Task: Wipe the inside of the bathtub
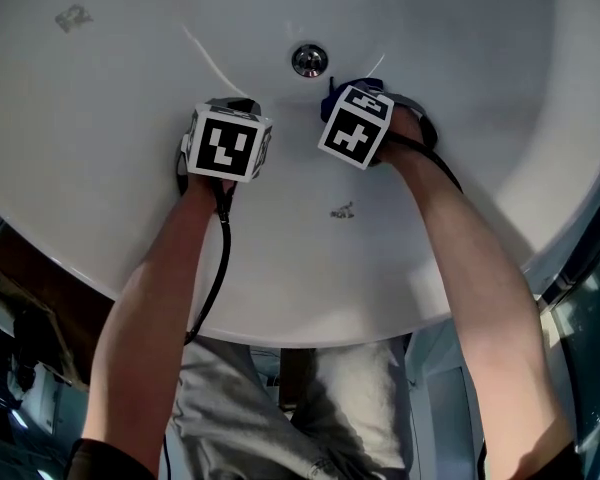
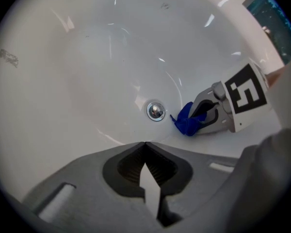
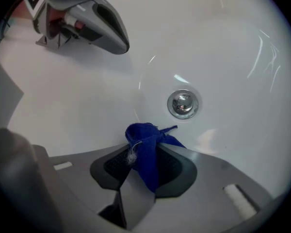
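The white bathtub (image 1: 110, 118) fills the head view, with its chrome drain (image 1: 308, 60) on the far slope. A crumpled blue cloth (image 3: 148, 147) is pinched in my right gripper (image 3: 143, 141), which is shut on it just short of the drain (image 3: 183, 103). In the head view the right gripper (image 1: 355, 90) sits right of the drain and the cloth (image 1: 368, 84) peeks out past its marker cube. My left gripper (image 2: 144, 144) is shut with nothing between its jaws and hovers over the tub floor to the left (image 1: 228, 118). Its view also shows the cloth (image 2: 186, 122).
A grey smudge (image 1: 73, 18) marks the tub's far left wall and a small mark (image 1: 342, 210) lies on the floor between my arms. The tub's near rim (image 1: 280, 330) runs below my forearms. Dark teal tiling (image 1: 590, 308) lies outside on the right.
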A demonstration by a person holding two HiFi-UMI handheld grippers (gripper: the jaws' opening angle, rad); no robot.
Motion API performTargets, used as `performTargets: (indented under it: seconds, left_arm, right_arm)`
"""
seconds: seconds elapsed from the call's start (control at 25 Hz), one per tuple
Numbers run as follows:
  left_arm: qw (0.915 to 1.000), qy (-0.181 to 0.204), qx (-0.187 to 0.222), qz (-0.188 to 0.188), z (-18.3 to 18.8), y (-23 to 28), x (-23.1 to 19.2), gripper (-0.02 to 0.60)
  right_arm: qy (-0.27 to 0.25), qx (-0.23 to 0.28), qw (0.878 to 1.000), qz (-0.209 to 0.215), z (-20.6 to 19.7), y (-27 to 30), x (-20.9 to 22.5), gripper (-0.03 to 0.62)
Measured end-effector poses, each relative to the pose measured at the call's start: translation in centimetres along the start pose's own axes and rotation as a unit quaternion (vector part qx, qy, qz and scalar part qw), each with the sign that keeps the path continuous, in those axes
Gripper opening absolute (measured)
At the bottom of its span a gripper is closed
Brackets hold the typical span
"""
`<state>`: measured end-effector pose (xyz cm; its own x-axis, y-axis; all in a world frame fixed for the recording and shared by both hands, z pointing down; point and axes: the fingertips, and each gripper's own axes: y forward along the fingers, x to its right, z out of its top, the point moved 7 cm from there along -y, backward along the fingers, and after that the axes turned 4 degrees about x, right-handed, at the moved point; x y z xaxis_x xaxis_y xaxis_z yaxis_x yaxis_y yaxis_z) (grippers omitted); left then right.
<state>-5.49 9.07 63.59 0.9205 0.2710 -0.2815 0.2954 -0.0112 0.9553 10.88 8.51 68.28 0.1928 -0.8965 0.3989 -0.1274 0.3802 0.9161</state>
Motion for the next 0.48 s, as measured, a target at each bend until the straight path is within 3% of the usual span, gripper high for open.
performTargets:
  seconds: [0.12,0.24,0.48]
  left_arm:
    - [0.9997,0.021,-0.009,0.006,0.0,-0.4,0.1,0.003]
    - [0.999,0.042,0.008,-0.015,0.8,-0.3,1.2,0.003]
    - [0.9996,0.006,-0.019,-0.022,0.2,-0.8,2.7,0.003]
  right_arm:
    - [-0.039,-0.026,0.999,-0.011,0.0,0.1,-0.9,0.129]
    - [-0.042,-0.035,0.998,-0.006,-0.1,-0.3,-1.5,0.129]
    - [-0.02,-0.007,0.999,0.027,-0.2,-1.9,-3.0,0.129]
